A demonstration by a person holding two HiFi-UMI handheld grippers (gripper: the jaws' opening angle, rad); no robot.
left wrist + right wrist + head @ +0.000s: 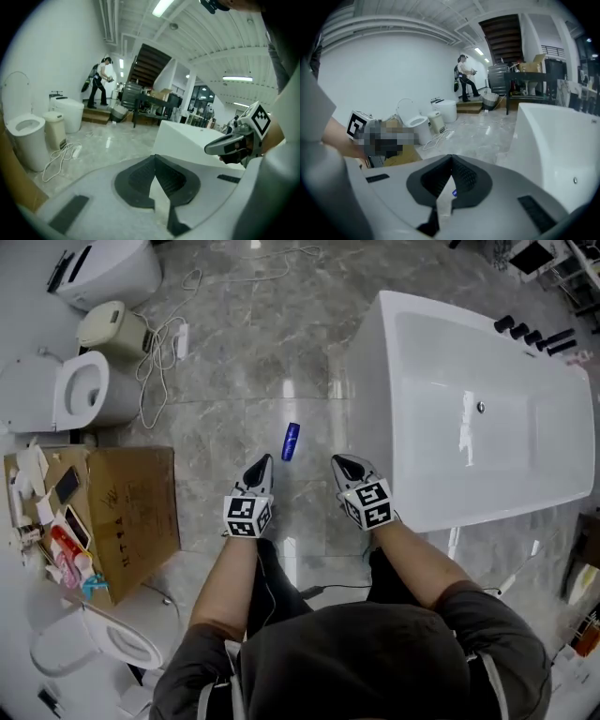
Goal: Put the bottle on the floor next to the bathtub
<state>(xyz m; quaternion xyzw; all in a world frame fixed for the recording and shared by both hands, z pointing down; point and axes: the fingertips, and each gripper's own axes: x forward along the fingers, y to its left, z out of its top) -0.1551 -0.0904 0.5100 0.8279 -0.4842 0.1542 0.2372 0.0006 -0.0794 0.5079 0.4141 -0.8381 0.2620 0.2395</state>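
The left gripper (263,462) and the right gripper (339,462) are held side by side above the floor (244,381), both pointing forward and downward, well apart from each other. In the left gripper view, the left gripper (155,157) is clenched: the two dark pads meet at their tips and nothing is held between them. In the right gripper view, the right gripper (451,157) is likewise clenched tip to tip and holds nothing. The bottle (291,441), blue, is on the grey marble floor, ahead of and between the two grippers in the head view, and touches neither. It sits near the left wall of the white bathtub (375,399), apart from it; whether it stands or lies cannot be told. A small blue part of the bottle (454,192) shows through the gap below the right gripper's closed tips. A cardboard box (136,512) stands on the floor to the left of the bottle, well apart from it. Beyond the box are a white toilet (80,390) and a loose white cable (159,352).
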